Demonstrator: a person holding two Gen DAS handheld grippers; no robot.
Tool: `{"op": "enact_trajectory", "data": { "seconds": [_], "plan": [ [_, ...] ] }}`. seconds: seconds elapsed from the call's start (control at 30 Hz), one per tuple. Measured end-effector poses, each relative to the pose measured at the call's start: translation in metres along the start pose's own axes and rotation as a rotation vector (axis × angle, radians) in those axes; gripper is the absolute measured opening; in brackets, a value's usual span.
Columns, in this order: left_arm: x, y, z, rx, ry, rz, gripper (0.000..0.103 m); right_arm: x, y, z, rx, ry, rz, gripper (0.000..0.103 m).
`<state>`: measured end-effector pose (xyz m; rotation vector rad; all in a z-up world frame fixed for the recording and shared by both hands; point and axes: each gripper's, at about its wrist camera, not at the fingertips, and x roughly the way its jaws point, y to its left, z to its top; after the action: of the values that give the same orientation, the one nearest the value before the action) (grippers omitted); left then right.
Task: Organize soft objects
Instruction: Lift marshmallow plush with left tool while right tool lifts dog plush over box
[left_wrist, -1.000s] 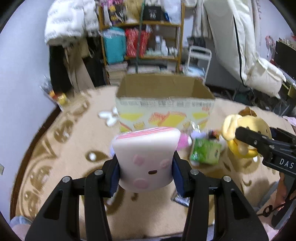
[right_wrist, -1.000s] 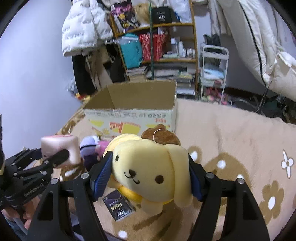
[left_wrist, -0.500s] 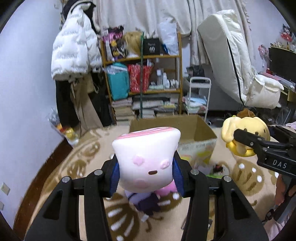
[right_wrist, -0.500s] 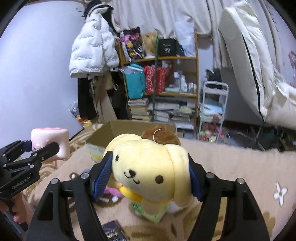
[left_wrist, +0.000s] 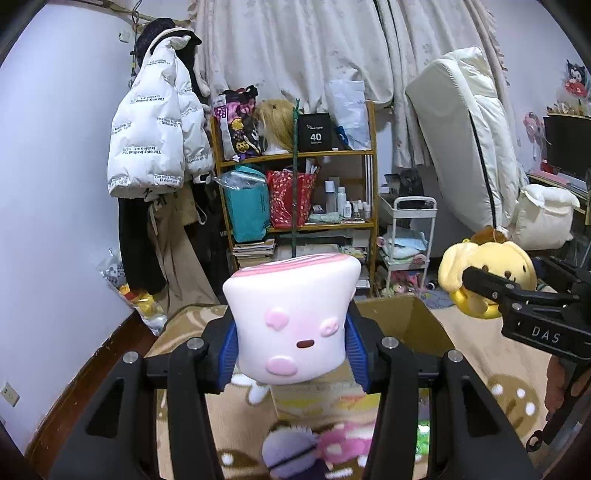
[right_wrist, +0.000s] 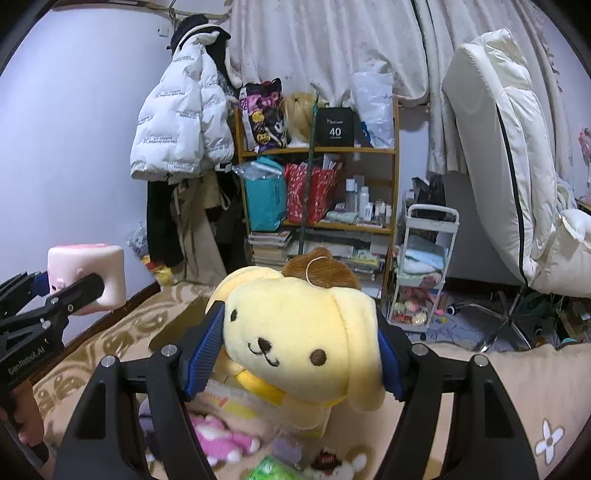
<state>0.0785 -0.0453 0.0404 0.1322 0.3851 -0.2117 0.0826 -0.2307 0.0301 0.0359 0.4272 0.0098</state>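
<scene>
Gripping a pink marshmallow toy (left_wrist: 291, 317), the left gripper (left_wrist: 291, 347) has its jaws pressed on the toy's sides, above the cardboard box (left_wrist: 406, 321). The right gripper (right_wrist: 295, 354) holds a yellow dog plush (right_wrist: 295, 339) by the head, jaws wide around it, over the carpet (right_wrist: 498, 387).

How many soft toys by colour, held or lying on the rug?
Pink-and-white marshmallow squishy: 1
Yellow dog plush: 1
Purple plush: 1
Pink plush: 1
Total: 4
</scene>
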Motion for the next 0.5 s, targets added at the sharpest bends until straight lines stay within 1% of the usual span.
{"op": "enact_trajectory", "data": {
  "seconds": [0.1, 0.2, 0.4, 0.5],
  "plan": [
    [0.014, 0.0, 0.003, 0.0, -0.002, -0.001, 0.049, 0.009, -0.001, 0.005, 0.021, -0.031, -0.008, 0.077],
    [0.028, 0.0, 0.001, 0.005, -0.001, 0.011, 0.049, 0.019, 0.001, 0.005, 0.016, -0.045, -0.021, 0.077],
    [0.055, 0.004, -0.01, -0.016, 0.022, 0.016, 0.049, 0.04, 0.001, -0.005, 0.034, -0.031, -0.036, 0.077],
    [0.066, 0.002, -0.018, -0.001, 0.037, 0.025, 0.049, 0.055, 0.004, -0.013, -0.012, -0.007, -0.057, 0.077]
  ]
}}
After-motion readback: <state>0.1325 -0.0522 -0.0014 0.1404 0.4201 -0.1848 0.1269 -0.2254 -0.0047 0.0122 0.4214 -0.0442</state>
